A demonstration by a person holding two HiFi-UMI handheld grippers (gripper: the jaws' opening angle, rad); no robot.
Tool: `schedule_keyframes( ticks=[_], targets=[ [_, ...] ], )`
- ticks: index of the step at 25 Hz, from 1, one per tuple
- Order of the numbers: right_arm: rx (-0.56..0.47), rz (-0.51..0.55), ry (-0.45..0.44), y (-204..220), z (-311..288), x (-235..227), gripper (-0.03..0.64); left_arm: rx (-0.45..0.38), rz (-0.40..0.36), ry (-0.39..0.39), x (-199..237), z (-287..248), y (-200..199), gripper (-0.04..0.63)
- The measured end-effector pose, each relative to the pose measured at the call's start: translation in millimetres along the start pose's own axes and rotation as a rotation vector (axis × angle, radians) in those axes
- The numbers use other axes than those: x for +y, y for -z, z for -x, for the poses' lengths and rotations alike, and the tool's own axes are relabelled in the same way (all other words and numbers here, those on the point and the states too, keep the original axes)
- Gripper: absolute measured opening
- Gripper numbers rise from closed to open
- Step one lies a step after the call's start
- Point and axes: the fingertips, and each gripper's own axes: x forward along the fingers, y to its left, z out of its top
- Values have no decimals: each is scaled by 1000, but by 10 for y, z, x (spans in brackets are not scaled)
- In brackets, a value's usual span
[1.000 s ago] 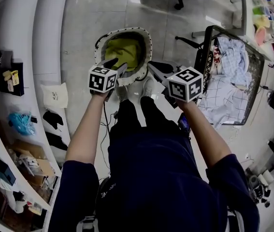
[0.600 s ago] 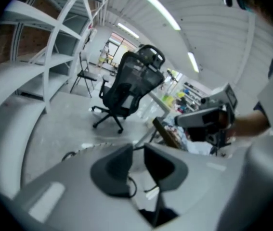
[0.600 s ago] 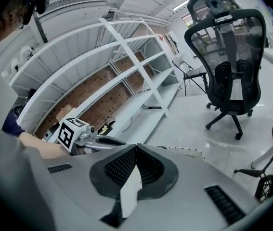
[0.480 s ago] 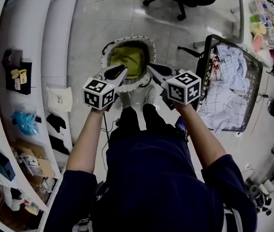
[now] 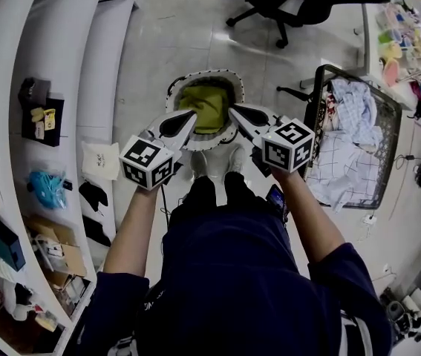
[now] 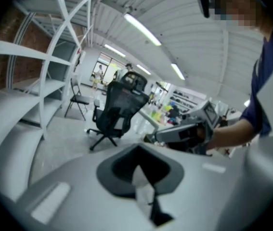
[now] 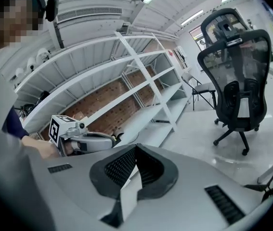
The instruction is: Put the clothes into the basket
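An olive-green garment (image 5: 205, 104) lies in the round white basket (image 5: 203, 74). The left gripper (image 5: 188, 117) and right gripper (image 5: 236, 112) are closed and empty. Next probably comes fetching the pale crumpled clothes (image 5: 353, 117) on the right.

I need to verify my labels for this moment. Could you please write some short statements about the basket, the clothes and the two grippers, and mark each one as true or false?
1. A yellow-green garment lies inside the round basket. True.
2. The left gripper holds a piece of clothing. False: its jaws have just been closing and are together, with nothing between them.
3. The right gripper is wide open. False: its jaws are together and it is empty.
4. More clothes lie in the wire bin at the person's right. True.
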Motion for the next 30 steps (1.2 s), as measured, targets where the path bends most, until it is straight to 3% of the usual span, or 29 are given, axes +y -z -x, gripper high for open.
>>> schedule_keyframes(
  ticks=[9,18,30],
  targets=[
    [-110,91,-47,-354,312,535,5,-114,-105,5,-401,484,-442,3],
    [-177,171,-85,-590,497,993,5,-176,-138,26,-626,747,-634,3],
    [-190,215,-88,-648,515,1185,5,-198,-149,30,-670,858,-657,3]
  ],
)
